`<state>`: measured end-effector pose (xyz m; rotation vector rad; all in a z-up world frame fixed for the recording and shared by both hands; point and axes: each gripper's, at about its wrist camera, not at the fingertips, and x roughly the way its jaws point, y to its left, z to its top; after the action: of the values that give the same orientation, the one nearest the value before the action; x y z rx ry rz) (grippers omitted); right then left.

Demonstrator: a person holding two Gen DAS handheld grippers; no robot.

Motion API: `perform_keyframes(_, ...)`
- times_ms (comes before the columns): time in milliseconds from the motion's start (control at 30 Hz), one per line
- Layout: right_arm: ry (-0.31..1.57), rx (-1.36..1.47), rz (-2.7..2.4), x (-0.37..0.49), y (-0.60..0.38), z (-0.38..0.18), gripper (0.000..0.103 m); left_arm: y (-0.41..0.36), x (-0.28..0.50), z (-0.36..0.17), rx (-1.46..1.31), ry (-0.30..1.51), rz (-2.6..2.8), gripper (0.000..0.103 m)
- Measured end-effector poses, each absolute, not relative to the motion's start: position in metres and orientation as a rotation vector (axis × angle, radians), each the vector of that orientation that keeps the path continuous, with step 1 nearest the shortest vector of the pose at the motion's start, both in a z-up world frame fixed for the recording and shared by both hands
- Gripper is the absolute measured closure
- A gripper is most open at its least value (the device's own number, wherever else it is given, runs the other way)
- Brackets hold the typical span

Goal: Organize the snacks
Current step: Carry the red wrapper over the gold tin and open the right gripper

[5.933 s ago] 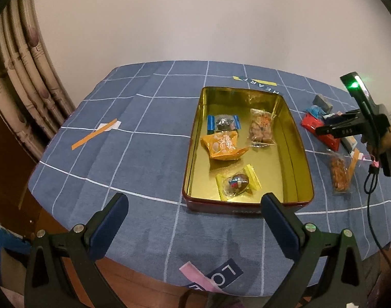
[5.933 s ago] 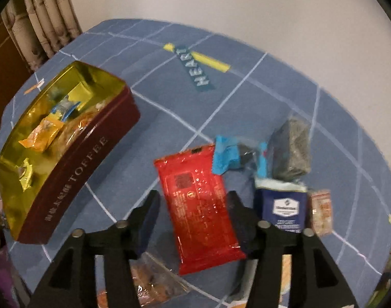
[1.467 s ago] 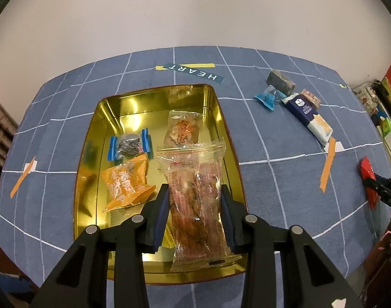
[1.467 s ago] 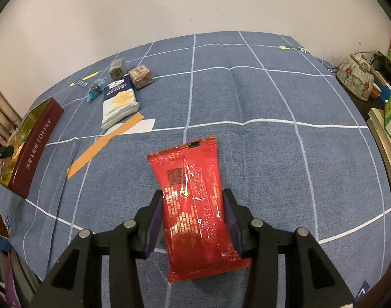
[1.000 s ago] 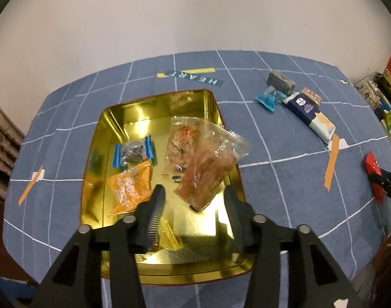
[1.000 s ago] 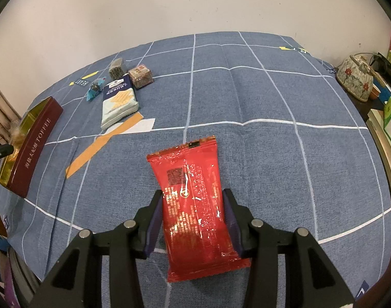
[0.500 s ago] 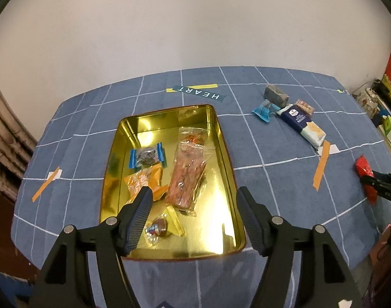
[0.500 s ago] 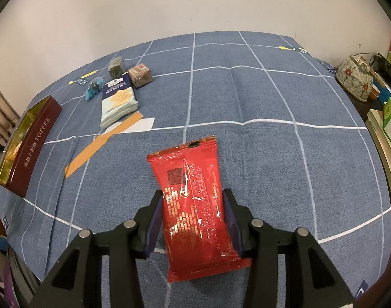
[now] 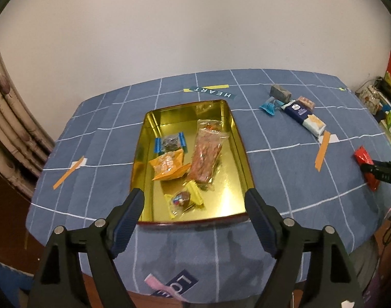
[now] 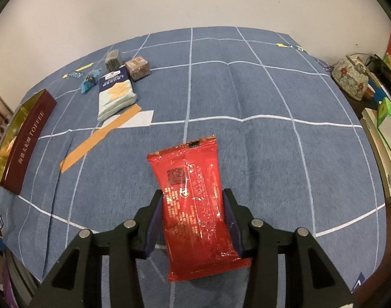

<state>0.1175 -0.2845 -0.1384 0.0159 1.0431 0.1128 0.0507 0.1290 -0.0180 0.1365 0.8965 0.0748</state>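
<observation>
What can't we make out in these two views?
- Left wrist view: the right hand-held gripper is cut off by the right edge and covers part of the red packet.
- Right wrist view: the tin shows side-on at the left edge, its contents unreadable.
- Right wrist view: print on the red packet is too small to read.

Dim warm indoor light, glare inside the gold tin [image 9: 240, 138], heavy fisheye bending, dark corners.

Snack packets [image 9: 205, 155] lie in the tin [image 9: 240, 141]; others [image 9: 303, 114] right of it.
</observation>
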Motion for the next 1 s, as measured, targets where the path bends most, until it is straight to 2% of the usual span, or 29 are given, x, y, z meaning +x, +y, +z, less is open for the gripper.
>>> perform_keyframes(500,1.092,0.031,0.135,0.087,-0.244,-0.138,0.058,0.141,0.032,-0.011,0.162,0.859,0.109,0.021)
perform_keyframes(633,1.11,0.069,0.172,0.081,-0.227,-0.136,0.058,0.147,0.032,-0.009,0.175,0.843,0.142,0.016)
perform_keyframes(1000,1.047,0.026,0.35,0.081,-0.139,-0.086,0.058,0.203,0.042,-0.011,0.047,0.877,0.289,0.016)
